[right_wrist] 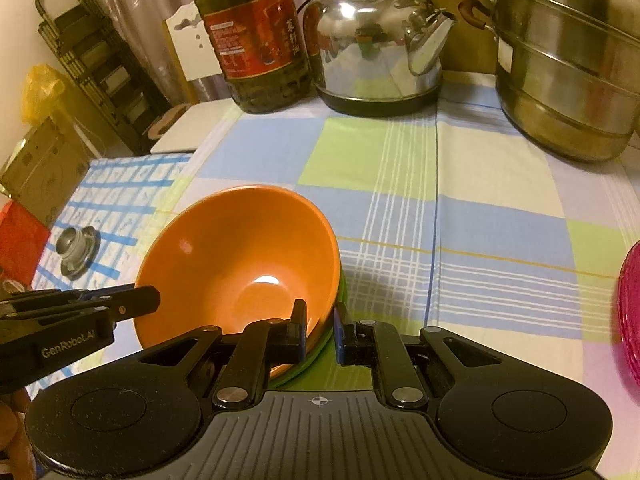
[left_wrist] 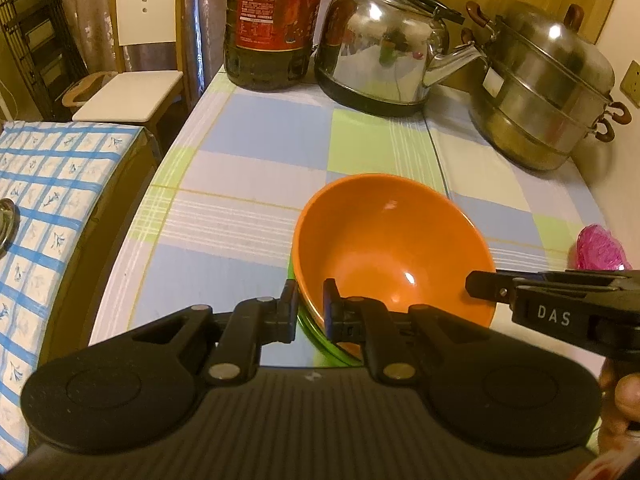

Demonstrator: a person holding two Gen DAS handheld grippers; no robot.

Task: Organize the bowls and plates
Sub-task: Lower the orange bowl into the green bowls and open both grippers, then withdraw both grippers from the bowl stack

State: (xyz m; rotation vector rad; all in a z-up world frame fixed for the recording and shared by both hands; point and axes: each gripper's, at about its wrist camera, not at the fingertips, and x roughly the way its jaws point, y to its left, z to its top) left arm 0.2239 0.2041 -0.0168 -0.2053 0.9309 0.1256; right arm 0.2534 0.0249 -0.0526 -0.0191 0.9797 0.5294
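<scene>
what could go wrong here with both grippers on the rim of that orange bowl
1. The left gripper and right gripper each pinch opposite rims of the glossy orange bowl; uneven lifting could tilt it or let it slip out.
2. A green dish sits nested under it; whether it is clamped too is unclear, so it might lift partway and drop.
3. The shiny steel kettle and stacked steel steamer pot stand just behind; a forward swing could knock them.

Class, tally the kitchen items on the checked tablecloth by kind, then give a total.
Orange bowl: 1
Green bowl beneath it: 1
Pink plate stack: 1
Oil bottle: 1
Kettle: 1
Steamer pot: 1
Total: 6
</scene>
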